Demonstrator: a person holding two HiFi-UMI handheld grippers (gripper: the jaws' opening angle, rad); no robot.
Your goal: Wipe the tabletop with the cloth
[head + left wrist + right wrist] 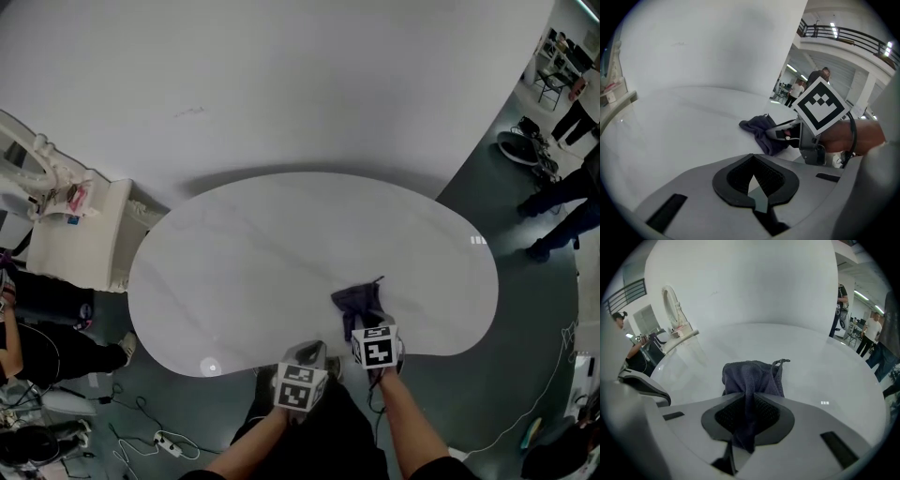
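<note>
A dark grey cloth [360, 302] lies bunched on the white oval tabletop [281, 262], near its front edge. My right gripper [373, 330] is shut on the cloth's near end. In the right gripper view a fold of the cloth [752, 373] runs down between the closed jaws of the right gripper [749, 401], and the rest spreads on the table ahead. My left gripper [305, 361] hovers at the table's front edge, left of the right one. Its jaws [753, 174] are shut with nothing in them. Its view shows the cloth [759, 130] to the right.
A white cabinet [80, 234] stands off the table's left end, with seated people [42, 342] and floor cables [159, 436] beside it. More people [562, 202] stand at the far right. A white curved wall [281, 84] rises behind the table.
</note>
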